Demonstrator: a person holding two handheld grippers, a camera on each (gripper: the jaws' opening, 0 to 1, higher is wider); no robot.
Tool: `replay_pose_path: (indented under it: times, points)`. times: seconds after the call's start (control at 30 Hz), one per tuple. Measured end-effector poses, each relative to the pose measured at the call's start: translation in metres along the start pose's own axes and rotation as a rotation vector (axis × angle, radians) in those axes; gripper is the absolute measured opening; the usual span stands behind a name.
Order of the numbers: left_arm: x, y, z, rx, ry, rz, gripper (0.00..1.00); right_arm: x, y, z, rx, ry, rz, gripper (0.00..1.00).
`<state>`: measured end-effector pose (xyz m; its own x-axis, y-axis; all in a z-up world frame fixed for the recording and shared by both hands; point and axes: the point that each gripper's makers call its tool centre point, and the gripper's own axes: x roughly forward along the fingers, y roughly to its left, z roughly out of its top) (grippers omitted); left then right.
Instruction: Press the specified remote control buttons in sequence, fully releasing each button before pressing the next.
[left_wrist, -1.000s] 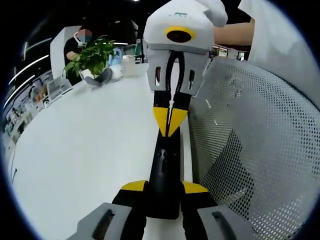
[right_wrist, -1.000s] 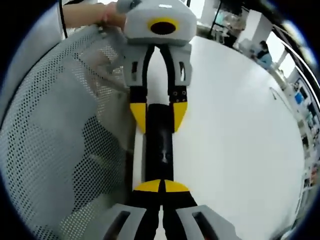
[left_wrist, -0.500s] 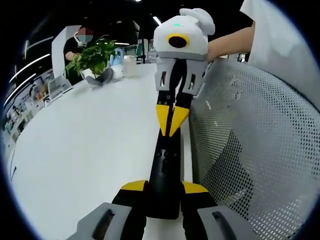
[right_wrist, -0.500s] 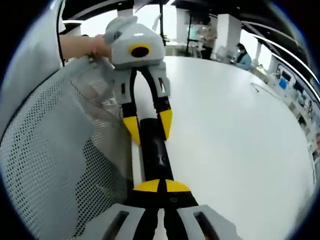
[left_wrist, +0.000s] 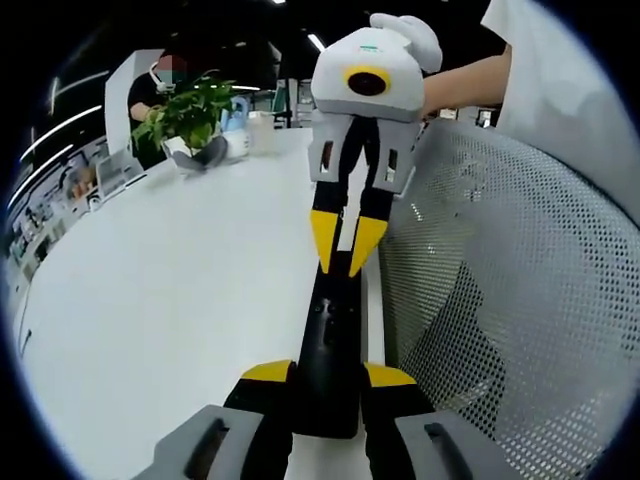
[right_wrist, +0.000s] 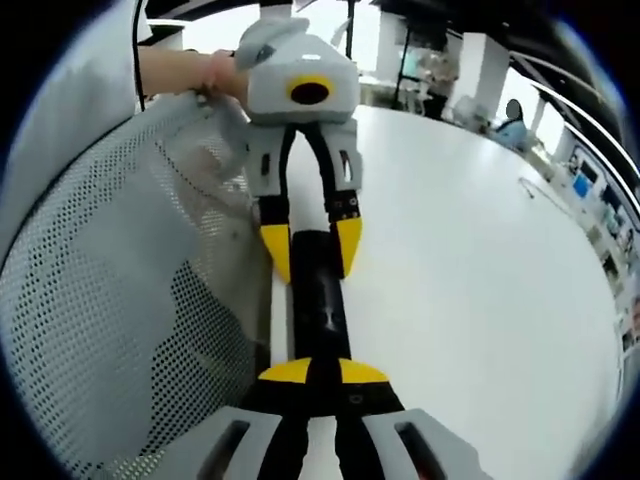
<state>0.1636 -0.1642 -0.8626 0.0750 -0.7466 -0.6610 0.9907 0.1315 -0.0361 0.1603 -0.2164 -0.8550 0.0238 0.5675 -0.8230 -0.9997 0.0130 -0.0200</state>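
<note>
The left gripper (left_wrist: 327, 385) has its jaws closed on the near end of the remote control (left_wrist: 330, 345), one yellow tip on each long side of the black body. The right gripper (right_wrist: 312, 372) hovers over the other end; in the left gripper view its yellow tips stand slightly apart above the far part of the remote, and in the right gripper view its own tips seem parted with the dark body running between them, so I judge them a little open and holding nothing.

The remote lies flat on the white desk (left_wrist: 190, 290), close along the desk's edge, just beside a white mesh chair back (left_wrist: 510, 290).

The remote looks like a slim, stiff plastic bar, probably light, and its smooth sides may slip on the desk under a press. Holding it by the long sides at one end, as the left jaws do, should keep it steady while the other tips push down. The buttons likely need only a short, soft press.

The buttons themselves are hard to make out; I see only a few small marks on the dark face. Whether the right tips touch the remote I cannot tell. A plant (left_wrist: 185, 115) stands far across the desk.
</note>
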Motion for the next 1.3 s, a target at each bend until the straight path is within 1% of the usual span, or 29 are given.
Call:
replay_pose_path:
  times: [0.03, 0.1, 0.13, 0.27, 0.33, 0.4, 0.43, 0.47, 0.53, 0.6, 0.63, 0.67, 0.7, 0.73, 0.77, 0.8, 0.83, 0.9, 0.97, 1.0, 1.13, 1.3]
  points:
    - [0.0001, -0.0001, 0.0000, 0.001, 0.001, 0.000, 0.25, 0.0003, -0.0003, 0.0003, -0.001, 0.008, 0.003, 0.05]
    - [0.0002, -0.0001, 0.0000, 0.004, 0.003, 0.001, 0.25, 0.0008, -0.0005, -0.0005, 0.037, 0.040, 0.011, 0.05]
    - [0.0002, 0.0000, 0.0000, 0.002, 0.003, 0.001, 0.25, 0.0015, -0.0011, 0.0000, 0.034, 0.051, 0.012, 0.05]
    - [0.0003, -0.0002, -0.0002, 0.006, 0.005, 0.005, 0.25, 0.0029, -0.0005, -0.0008, 0.001, 0.145, 0.037, 0.05]
    - [0.0004, -0.0001, -0.0002, 0.006, 0.005, 0.005, 0.25, 0.0039, -0.0013, -0.0005, 0.001, 0.172, 0.046, 0.05]
    - [0.0004, 0.0001, -0.0004, 0.005, 0.003, 0.004, 0.25, 0.0046, -0.0012, -0.0005, -0.019, 0.192, 0.055, 0.05]
    - [0.0004, 0.0001, -0.0005, 0.007, 0.002, 0.003, 0.25, 0.0046, -0.0018, -0.0007, -0.002, 0.200, 0.059, 0.05]
    - [0.0005, 0.0001, -0.0005, 0.006, 0.003, 0.002, 0.25, 0.0046, -0.0016, -0.0010, -0.007, 0.214, 0.063, 0.06]
    - [0.0006, 0.0000, -0.0006, 0.009, 0.003, 0.003, 0.25, 0.0052, -0.0002, -0.0018, -0.039, 0.253, 0.076, 0.06]
    - [0.0006, -0.0001, -0.0006, 0.011, 0.006, 0.004, 0.25, 0.0058, 0.0000, -0.0018, -0.030, 0.262, 0.069, 0.06]
    - [0.0007, -0.0001, -0.0007, 0.010, 0.006, 0.005, 0.25, 0.0053, 0.0013, -0.0028, -0.036, 0.260, 0.052, 0.06]
    - [0.0008, -0.0001, -0.0006, 0.009, 0.006, 0.006, 0.25, 0.0046, 0.0008, -0.0027, -0.042, 0.237, 0.038, 0.06]
    - [0.0009, -0.0003, -0.0005, 0.009, 0.005, 0.007, 0.25, 0.0041, -0.0006, -0.0013, 0.012, 0.168, 0.021, 0.06]
    - [0.0010, -0.0002, -0.0004, 0.010, 0.007, 0.008, 0.25, 0.0028, -0.0011, -0.0014, 0.038, 0.113, 0.012, 0.05]
    - [0.0010, -0.0002, -0.0004, 0.010, 0.007, 0.009, 0.25, 0.0019, -0.0010, -0.0011, 0.034, 0.061, 0.003, 0.05]
    - [0.0011, -0.0002, -0.0003, 0.010, 0.007, 0.009, 0.25, -0.0002, -0.0009, -0.0014, 0.031, -0.017, -0.011, 0.05]
    - [0.0011, -0.0001, -0.0003, 0.010, 0.007, 0.008, 0.25, -0.0004, -0.0008, -0.0015, 0.030, -0.036, -0.013, 0.05]
    - [0.0010, -0.0001, -0.0003, 0.010, 0.005, 0.007, 0.25, -0.0008, 0.0003, -0.0014, -0.024, -0.087, -0.032, 0.05]
    - [0.0008, 0.0000, -0.0002, 0.010, 0.004, 0.007, 0.25, -0.0006, 0.0002, -0.0006, 0.041, -0.124, -0.028, 0.05]
    - [0.0008, 0.0000, -0.0002, 0.009, 0.004, 0.007, 0.25, -0.0007, -0.0002, -0.0004, 0.055, -0.135, -0.027, 0.05]
    - [0.0006, -0.0001, -0.0002, 0.008, 0.004, 0.008, 0.25, 0.0005, -0.0006, 0.0020, 0.030, -0.153, -0.026, 0.06]
    - [0.0006, -0.0005, -0.0001, 0.009, 0.004, 0.008, 0.25, 0.0019, -0.0002, 0.0043, 0.004, -0.139, -0.001, 0.07]
